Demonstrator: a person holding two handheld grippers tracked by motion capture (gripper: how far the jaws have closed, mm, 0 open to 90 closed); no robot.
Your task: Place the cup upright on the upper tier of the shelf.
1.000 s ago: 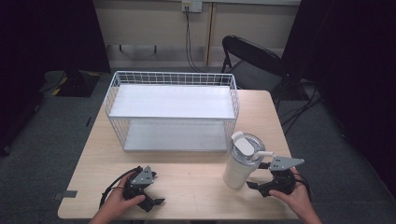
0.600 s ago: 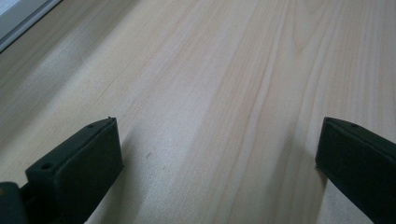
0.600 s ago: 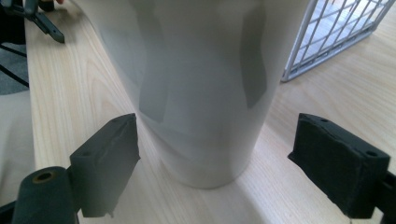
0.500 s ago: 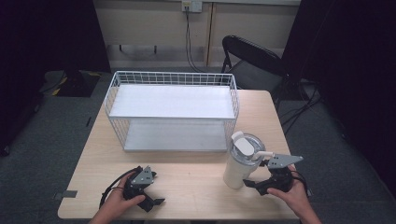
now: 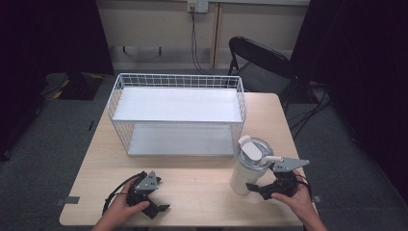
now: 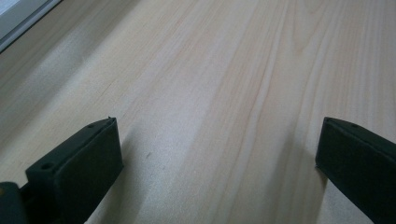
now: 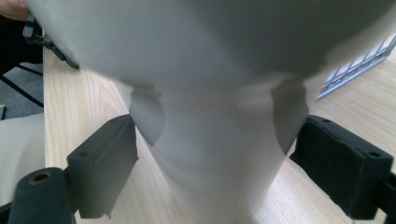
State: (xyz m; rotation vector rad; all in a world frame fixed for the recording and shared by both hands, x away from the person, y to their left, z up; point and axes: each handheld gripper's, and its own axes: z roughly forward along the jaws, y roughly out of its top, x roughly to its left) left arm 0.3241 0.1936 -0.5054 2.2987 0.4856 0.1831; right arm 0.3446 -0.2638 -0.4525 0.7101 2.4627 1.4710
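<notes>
Both jaws of right gripper (image 7: 215, 163) flank tumbler (image 7: 210, 140) base — untouched.

Open wooden surface (image 5: 192, 180) between left gripper (image 5: 153, 204) and right gripper (image 5: 257, 188): bare, passable. Ahead of left gripper, plain wood grain between its spread fingers (image 6: 77, 168); nothing lying in the gap. Wire basket (image 5: 178, 113) across the middle of the surface, walling off the far half; top open, reachable from above. Narrow bare strips along the basket's left and right sides. Cream tumbler (image 5: 250, 163) upright near the basket's right front corner, standing between the right gripper's fingers (image 7: 100, 163), blocking forward passage there; slim gaps either side of its base. Folding chair (image 5: 260, 60) beyond the far right edge.
</notes>
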